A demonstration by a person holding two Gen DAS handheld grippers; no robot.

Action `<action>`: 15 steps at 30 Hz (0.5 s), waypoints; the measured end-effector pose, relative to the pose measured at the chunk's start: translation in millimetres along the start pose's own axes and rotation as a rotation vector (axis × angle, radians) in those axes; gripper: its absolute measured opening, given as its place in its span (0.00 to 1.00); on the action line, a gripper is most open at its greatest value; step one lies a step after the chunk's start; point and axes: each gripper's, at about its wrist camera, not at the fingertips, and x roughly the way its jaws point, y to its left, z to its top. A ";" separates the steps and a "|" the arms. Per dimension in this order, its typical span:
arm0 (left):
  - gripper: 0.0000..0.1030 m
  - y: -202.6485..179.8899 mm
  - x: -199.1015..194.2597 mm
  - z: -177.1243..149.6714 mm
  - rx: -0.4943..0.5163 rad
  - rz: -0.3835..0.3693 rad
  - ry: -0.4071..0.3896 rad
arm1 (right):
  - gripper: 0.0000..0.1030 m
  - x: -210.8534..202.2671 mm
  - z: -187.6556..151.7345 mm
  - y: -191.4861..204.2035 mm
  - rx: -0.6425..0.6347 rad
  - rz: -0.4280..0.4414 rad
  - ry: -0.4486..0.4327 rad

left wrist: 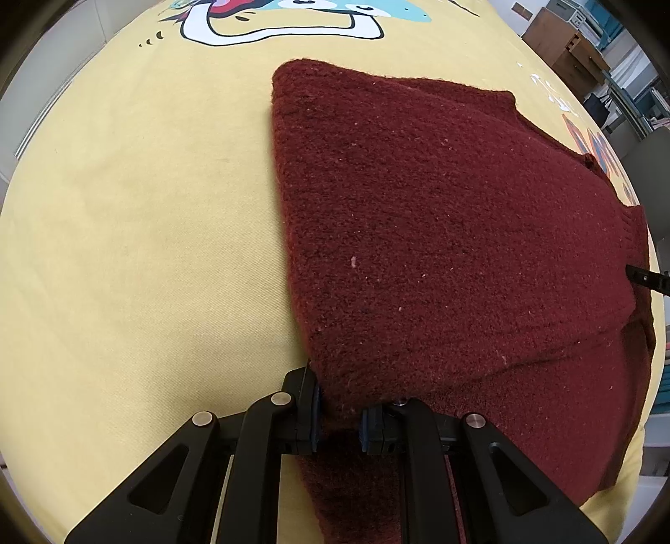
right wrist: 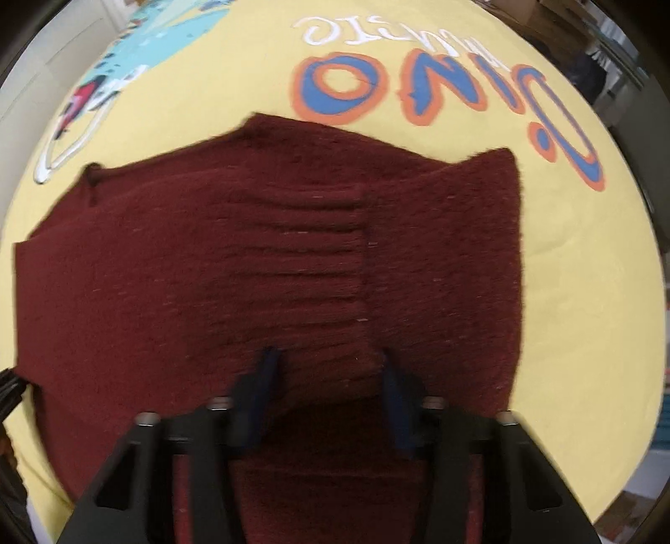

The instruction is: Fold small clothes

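Note:
A dark red knitted sweater (left wrist: 439,234) lies partly folded on a yellow printed cloth (left wrist: 146,234). My left gripper (left wrist: 340,412) is shut on the sweater's near left edge, with knit bunched between its blue pads. In the right wrist view the sweater (right wrist: 234,259) fills the middle, its ribbed band facing me. My right gripper (right wrist: 328,372) is open, its fingers spread just above the ribbed band, holding nothing. The right gripper's tip shows at the right edge of the left wrist view (left wrist: 647,280). The right wrist view is blurred.
The yellow cloth carries a cartoon print (left wrist: 284,21) at the far side and blue-and-orange lettering (right wrist: 418,83) beyond the sweater. Wooden furniture and shelves (left wrist: 573,46) stand past the table's far right edge.

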 end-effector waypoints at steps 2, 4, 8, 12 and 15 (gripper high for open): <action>0.11 -4.3 -2.0 0.0 0.015 0.014 -0.004 | 0.11 -6.6 -3.2 5.0 -0.026 0.035 -0.015; 0.11 -9.5 -5.3 -0.4 0.034 0.034 -0.013 | 0.11 -15.5 -5.9 9.7 -0.054 0.006 -0.047; 0.11 -15.9 -10.1 -1.5 0.055 0.043 -0.023 | 0.11 -39.8 -15.3 -5.1 -0.020 0.023 -0.119; 0.11 -17.8 -6.2 -1.3 0.067 0.051 -0.017 | 0.11 -48.8 -23.8 -11.3 -0.017 0.000 -0.142; 0.11 -15.3 -3.2 -1.4 0.058 0.054 -0.013 | 0.11 -31.2 -21.5 -12.6 -0.022 -0.035 -0.120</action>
